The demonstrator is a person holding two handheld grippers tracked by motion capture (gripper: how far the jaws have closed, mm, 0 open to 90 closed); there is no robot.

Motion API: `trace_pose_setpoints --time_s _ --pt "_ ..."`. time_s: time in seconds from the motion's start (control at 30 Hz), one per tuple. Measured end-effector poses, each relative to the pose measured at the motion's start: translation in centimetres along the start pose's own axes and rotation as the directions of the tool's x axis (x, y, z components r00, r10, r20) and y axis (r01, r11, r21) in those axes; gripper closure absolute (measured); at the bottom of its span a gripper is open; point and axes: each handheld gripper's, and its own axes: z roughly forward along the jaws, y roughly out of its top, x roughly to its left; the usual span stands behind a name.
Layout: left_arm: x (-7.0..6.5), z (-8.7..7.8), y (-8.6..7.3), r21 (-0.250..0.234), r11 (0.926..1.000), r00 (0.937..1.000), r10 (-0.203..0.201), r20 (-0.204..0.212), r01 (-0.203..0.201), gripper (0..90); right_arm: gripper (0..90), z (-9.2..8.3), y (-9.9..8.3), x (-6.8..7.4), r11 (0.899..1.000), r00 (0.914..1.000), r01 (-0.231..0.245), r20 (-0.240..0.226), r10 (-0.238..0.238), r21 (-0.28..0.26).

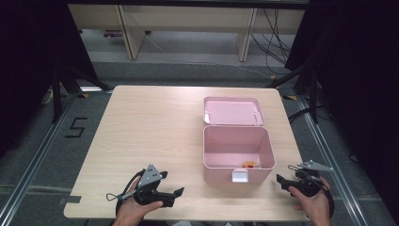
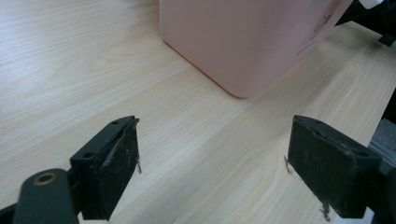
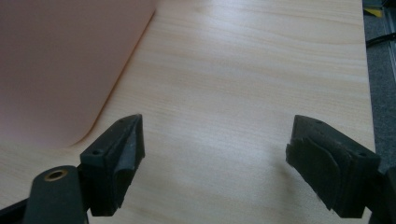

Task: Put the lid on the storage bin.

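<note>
The pink box (image 1: pixel 238 153) sits lid-open on the bench (image 1: pixel 141 141) between the left gripper (image 1: pixel 171 195) and right gripper (image 1: pixel 282 181), both with jaws spread and empty. A push from only 1 side would likely slide the light box instead of gripping it.

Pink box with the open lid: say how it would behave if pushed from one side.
The pink box looks like rigid plastic, so it would probably slide rather than flex. Nearly empty, it seems light. The raised lid leans back, which might shift its balance rearward.

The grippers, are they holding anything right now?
No. The left gripper and the right gripper are both open and empty, resting on either side of the open pink box.
</note>
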Motion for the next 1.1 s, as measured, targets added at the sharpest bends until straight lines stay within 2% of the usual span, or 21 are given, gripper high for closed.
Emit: trace_pose_setpoints --time_s 0.1,0.13,0.2,0.23,0.27,0.37,0.4,0.43,0.47,0.5,0.57,0.6,0.67,0.7,0.73,0.83,0.87,1.0,1.03,1.07,1.1 --pt "0.1 -0.2 0.2 0.008 0.9998 0.9998 -0.015 -0.012 0.016 15.6 19.9 0.0 0.0 -0.2 1.0 0.9998 0.019 0.006 -0.019 -0.01" --pt "0.1 -0.1 0.2 0.0 0.9997 0.9997 -0.025 0.002 0.025 15.7 20.7 0.0 0.1 0.2 0.999 0.9992 -0.037 0.014 0.037 0.005" --pt "0.0 0.0 0.7 -0.012 0.9991 0.999 -0.041 0.021 0.041 15.6 20.8 -0.1 0.1 0.3 0.998 0.9983 -0.058 0.013 0.057 0.028" --pt "0.0 0.0 0.7 -0.012 0.9991 0.999 -0.041 0.021 0.041 15.7 20.8 -0.1 0.1 0.3 0.998 0.9983 -0.058 0.013 0.057 0.028" --pt "0.0 -0.1 1.3 -0.009 0.9989 0.9986 -0.046 0.026 0.046 15.6 20.8 -0.1 0.1 0.0 1.0 0.9997 -0.021 0.014 0.021 0.019" --pt "-0.1 0.0 2.0 -0.022 0.9981 0.9977 -0.057 0.037 0.058 15.7 20.9 -0.1 0.2 0.1 0.999 0.9994 -0.035 -0.002 0.035 0.021" --pt "-0.1 0.0 3.1 -0.045 0.9961 0.9961 -0.073 0.049 0.076 16.5 20.9 -0.1 0.2 0.0 1.0 0.9998 -0.018 0.009 0.018 0.024" --pt "-0.1 0.0 3.1 -0.045 0.9961 0.9961 -0.073 0.049 0.076 16.7 20.9 -0.1 0.2 0.0 1.0 0.9998 -0.018 0.009 0.018 0.024" --pt "-0.2 0.1 4.2 -0.058 0.9956 0.9958 -0.071 0.058 0.074 17.4 21.0 0.0 0.2 0.0 0.999 0.9998 -0.02 0.005 0.019 0.026" --pt "-0.2 0.1 4.2 -0.058 0.9956 0.9958 -0.071 0.058 0.074 18.1 21.0 0.0 0.2 0.0 0.999 0.9998 -0.02 0.005 0.019 0.026" --pt "-0.2 0.4 5.2 -0.074 0.9938 0.9948 -0.079 0.064 0.083 20.3 21.2 -0.1 0.2 0.0 0.999 0.9996 -0.028 0.004 0.028 0.027" --pt "0.0 0.9 6.3 -0.071 0.9919 0.9915 -0.099 0.084 0.105 20.9 21.3 -0.1 0.1 -0.1 0.999 0.9998 -0.02 0.002 0.02 0.025" --pt "0.1 1.1 6.8 -0.067 0.9918 0.991 -0.103 0.085 0.109 21.6 21.4 -0.1 0.2 0.0 0.999 0.9997 -0.024 0.005 0.024 0.027" --pt "0.1 1.4 7.2 -0.071 0.9909 0.9893 -0.107 0.099 0.114 23.0 21.5 -0.1 0.1 0.2 0.997 0.9973 -0.073 -0.003 0.073 0.037" --pt "0.2 1.9 7.8 -0.059 0.9911 0.9881 -0.113 0.105 0.119 25.0 21.5 0.0 0.0 0.0 0.998 0.9984 -0.056 -0.005 0.056 0.035" --pt "0.4 2.3 8.4 -0.057 0.9891 0.9856 -0.129 0.11 0.136 26.0 21.6 0.1 0.0 -0.4 1.0 0.9998 -0.016 0.007 0.016 0.027" --pt "0.5 2.6 8.7 -0.061 0.9878 0.984 -0.135 0.116 0.143 26.0 21.7 0.0 0.0 0.0 0.998 0.9984 -0.057 0.004 0.056 0.041" --pt "0.5 3.5 9.6 -0.066 0.9863 0.9818 -0.142 0.126 0.151 29.1 22.0 0.0 0.1 0.2 0.996 0.9972 -0.074 -0.006 0.074 0.042" --pt "0.4 3.6 9.8 -0.059 0.9869 0.9823 -0.142 0.123 0.15 29.5 22.0 0.0 0.1 0.0 0.999 0.9992 -0.039 0.003 0.039 0.03" --pt "0.3 3.9 10.2 -0.061 0.9865 0.9824 -0.144 0.119 0.152 30.0 22.0 0.1 0.1 0.1 0.997 0.9976 -0.069 0.011 0.069 0.041" --pt "0.3 3.9 10.2 -0.061 0.9865 0.9824 -0.144 0.119 0.152 30.8 22.0 0.1 0.1 0.1 0.997 0.9976 -0.069 0.011 0.069 0.041"
